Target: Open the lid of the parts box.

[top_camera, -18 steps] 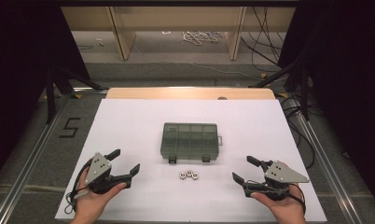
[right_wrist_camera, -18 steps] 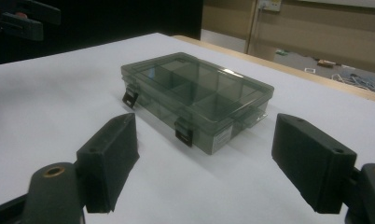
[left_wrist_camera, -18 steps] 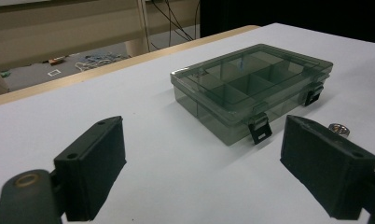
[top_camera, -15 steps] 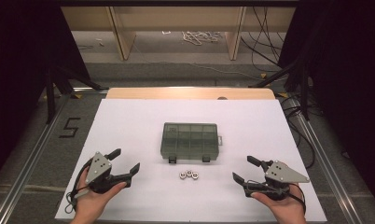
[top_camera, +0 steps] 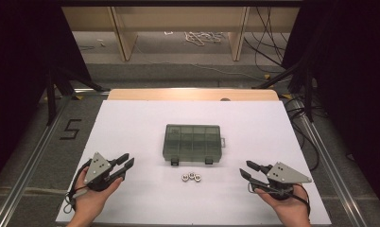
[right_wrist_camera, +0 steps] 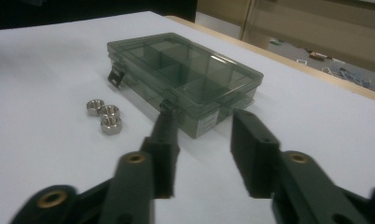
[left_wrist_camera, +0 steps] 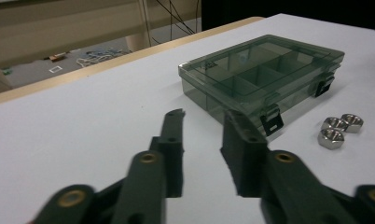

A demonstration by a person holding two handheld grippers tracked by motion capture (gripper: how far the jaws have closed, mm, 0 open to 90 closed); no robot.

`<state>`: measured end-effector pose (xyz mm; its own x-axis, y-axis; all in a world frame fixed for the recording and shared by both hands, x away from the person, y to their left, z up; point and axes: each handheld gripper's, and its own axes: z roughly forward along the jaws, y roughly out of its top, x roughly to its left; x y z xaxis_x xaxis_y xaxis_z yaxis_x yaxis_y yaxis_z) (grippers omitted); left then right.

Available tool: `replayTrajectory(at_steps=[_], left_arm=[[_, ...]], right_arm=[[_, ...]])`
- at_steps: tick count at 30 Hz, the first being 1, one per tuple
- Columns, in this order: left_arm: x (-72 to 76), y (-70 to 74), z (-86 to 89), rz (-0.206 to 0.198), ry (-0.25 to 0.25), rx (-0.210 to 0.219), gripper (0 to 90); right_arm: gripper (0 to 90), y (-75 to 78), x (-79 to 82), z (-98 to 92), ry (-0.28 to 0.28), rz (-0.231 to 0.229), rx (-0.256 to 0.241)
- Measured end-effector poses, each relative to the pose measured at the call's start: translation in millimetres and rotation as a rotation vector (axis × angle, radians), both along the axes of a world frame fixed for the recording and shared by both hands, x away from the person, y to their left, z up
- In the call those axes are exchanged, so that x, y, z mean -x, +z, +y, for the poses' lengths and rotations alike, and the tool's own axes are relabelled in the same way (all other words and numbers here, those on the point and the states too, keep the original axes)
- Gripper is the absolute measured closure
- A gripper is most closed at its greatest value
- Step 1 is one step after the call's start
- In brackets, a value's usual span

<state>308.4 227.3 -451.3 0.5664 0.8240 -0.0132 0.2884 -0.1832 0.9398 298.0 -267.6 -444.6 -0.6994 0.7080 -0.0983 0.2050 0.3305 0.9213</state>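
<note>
Nuts (top_camera: 192, 177), three touching in a cluster, lie at six o'clock of our closed compartment box (top_camera: 193, 142), near its latches. We hold the left gripper (top_camera: 123, 165) at eight o'clock and the right gripper (top_camera: 247, 170) at four, both spread, gripping nothing.

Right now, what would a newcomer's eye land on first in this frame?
First, the smoky transparent compartment box, lid closed, at the middle of the white table. Just in front of it, on the person's side, three metal nuts lie clustered together. The left gripper and right gripper rest at the near corners, both open and empty, jaws angled inward toward the box.
</note>
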Motion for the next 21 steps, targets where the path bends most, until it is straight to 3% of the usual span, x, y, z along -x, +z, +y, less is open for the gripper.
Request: replayTrajectory(at_steps=[1, 2, 4, 6, 7, 15, 21], left_arm=[[-1.5, 0.8, 1.1, -0.011, -0.001, -0.013, 79.7], [-2.7, 1.5, 1.2, -0.012, -0.006, -0.011, 83.3], [-4.8, 1.7, -0.2, -0.005, -0.008, 0.005, 88.1], [-8.3, 1.3, -0.8, -0.005, -0.033, -0.013, 89.6], [-12.5, -0.4, -3.8, 0.016, -0.047, -0.007, 89.7], [-36.5, -3.9, -13.4, 0.025, -0.093, -0.063, 89.8], [-54.8, -9.1, -22.7, 0.061, -0.091, -0.090, 89.8]], right_arm=[[67.1, 0.0, 0.0, 0.0, 0.000, 0.000, 0.000], [76.7, 0.0, -2.1, 0.5, -0.009, 0.000, -0.004], [85.5, 1.7, -3.8, -0.8, -0.011, 0.011, 0.011], [90.0, 1.3, -8.1, -0.3, -0.020, -0.001, 0.005], [90.0, 1.0, -10.2, 0.1, -0.020, 0.000, 0.000], [90.0, -3.0, -20.7, 0.3, 0.001, 0.038, 0.006], [90.0, -5.9, -30.5, 1.5, 0.006, 0.045, 0.006]])
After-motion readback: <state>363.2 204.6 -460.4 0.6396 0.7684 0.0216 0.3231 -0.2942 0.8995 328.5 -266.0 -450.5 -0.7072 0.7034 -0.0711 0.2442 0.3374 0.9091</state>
